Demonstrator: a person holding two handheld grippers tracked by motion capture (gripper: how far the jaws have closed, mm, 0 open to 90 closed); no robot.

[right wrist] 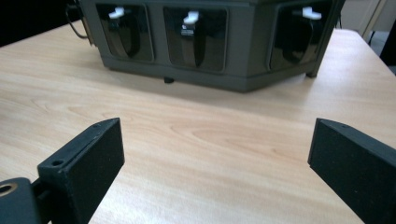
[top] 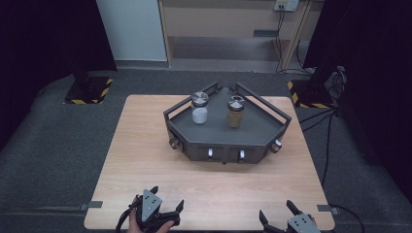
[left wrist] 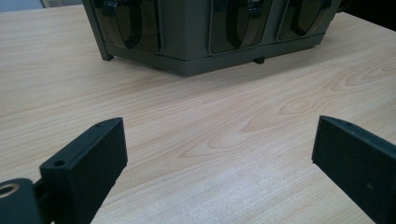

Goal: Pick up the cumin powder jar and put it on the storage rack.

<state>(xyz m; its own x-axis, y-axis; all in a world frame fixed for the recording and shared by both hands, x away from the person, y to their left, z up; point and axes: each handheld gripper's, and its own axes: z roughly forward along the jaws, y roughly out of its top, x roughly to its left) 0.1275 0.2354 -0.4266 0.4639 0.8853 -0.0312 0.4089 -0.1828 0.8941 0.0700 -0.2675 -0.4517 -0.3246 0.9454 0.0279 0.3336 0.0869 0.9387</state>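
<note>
Rack (top: 226,141) is my landmark: a dark angular stand at the far middle of the table (top: 145,160). From the high view, two jars stand on its top deck, a white jar (top: 199,108) on its left half and a brown jar (top: 235,112) on its right half, apart from each other. I judge the raised rails are there to keep them from sliding off. My left gripper (top: 166,198) and right gripper (top: 276,208) sit at the near edge, well short of the rack, each with jaws spread and nothing between them.

Left gripper view: the rack (left wrist: 210,32) lies ahead across bare wood, its front windows facing me; my jaws stand wide, empty.

Right gripper view: the rack (right wrist: 210,42) is again ahead, small white tabs showing in its windows; jaws wide apart, gripping nothing, low over the table.
</note>
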